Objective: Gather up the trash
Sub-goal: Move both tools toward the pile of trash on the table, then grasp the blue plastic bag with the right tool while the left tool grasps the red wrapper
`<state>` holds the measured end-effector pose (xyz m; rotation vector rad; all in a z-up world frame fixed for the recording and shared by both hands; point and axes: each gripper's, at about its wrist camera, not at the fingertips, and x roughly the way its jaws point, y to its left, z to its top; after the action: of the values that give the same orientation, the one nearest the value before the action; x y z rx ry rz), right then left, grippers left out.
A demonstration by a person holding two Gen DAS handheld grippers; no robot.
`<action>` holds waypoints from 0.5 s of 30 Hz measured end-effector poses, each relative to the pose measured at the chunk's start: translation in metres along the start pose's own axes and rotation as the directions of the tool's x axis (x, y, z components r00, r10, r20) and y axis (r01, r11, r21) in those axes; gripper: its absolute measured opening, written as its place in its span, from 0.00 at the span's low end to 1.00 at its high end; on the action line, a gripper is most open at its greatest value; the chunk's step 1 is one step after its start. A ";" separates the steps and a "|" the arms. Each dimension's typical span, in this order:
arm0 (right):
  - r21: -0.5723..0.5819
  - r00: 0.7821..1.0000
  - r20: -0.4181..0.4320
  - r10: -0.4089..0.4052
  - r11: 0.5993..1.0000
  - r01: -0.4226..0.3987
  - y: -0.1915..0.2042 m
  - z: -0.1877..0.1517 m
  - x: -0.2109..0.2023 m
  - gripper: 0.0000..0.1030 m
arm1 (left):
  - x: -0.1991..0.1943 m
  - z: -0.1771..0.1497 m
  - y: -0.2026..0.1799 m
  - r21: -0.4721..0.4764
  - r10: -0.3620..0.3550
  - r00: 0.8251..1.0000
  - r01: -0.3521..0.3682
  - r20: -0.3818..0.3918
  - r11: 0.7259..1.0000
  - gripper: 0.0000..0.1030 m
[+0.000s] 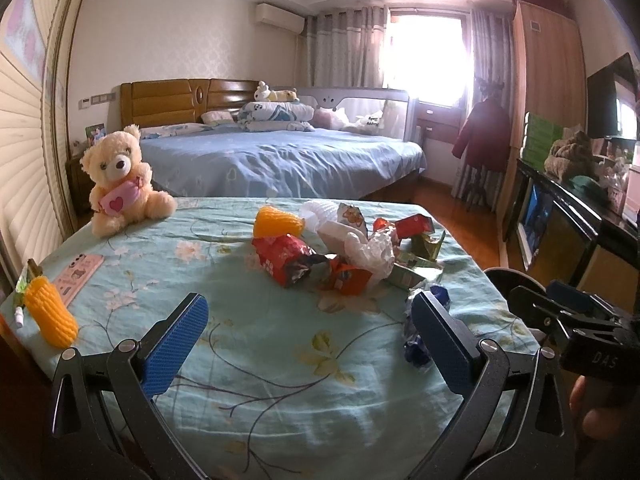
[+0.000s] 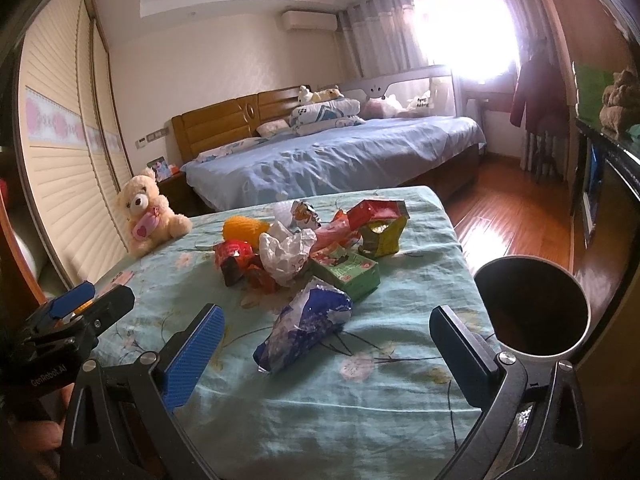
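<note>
Nothing looked collected yet: the wrappers (image 2: 304,252) lay heaped on the table (image 2: 320,400), the bin (image 2: 532,312) beside it, and both the left gripper (image 1: 308,320) and right gripper (image 2: 326,328) hovered with jaws apart, empty.

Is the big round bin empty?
Cannot tell: the dark round bin stands upright and open, but its inside is too dark.

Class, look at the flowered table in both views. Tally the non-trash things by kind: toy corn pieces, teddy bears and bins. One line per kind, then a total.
Toy corn pieces: 2
Teddy bears: 1
Bins: 1
Total: 4
</note>
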<state>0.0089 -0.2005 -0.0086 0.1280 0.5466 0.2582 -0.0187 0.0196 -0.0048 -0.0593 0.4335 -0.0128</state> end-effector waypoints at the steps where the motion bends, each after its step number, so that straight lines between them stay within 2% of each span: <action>1: 0.001 1.000 -0.005 0.002 1.000 -0.002 0.000 -0.001 0.001 1.00 | 0.001 -0.002 0.000 0.000 0.000 1.000 0.000 -0.004 1.000 1.00; 9: 0.020 0.997 -0.078 0.014 1.000 -0.012 -0.001 -0.006 0.019 1.00 | 0.020 -0.007 0.004 0.006 0.006 0.998 -0.005 -0.063 1.000 1.00; 15: 0.051 0.987 -0.155 0.045 0.998 -0.038 -0.001 -0.009 0.041 0.99 | 0.037 -0.005 0.017 -0.031 -0.001 0.993 -0.003 -0.121 1.000 1.00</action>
<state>0.0381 -0.1895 -0.0368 0.1665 0.7063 0.2976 0.0131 0.0355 -0.0261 -0.0892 0.5548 -0.0086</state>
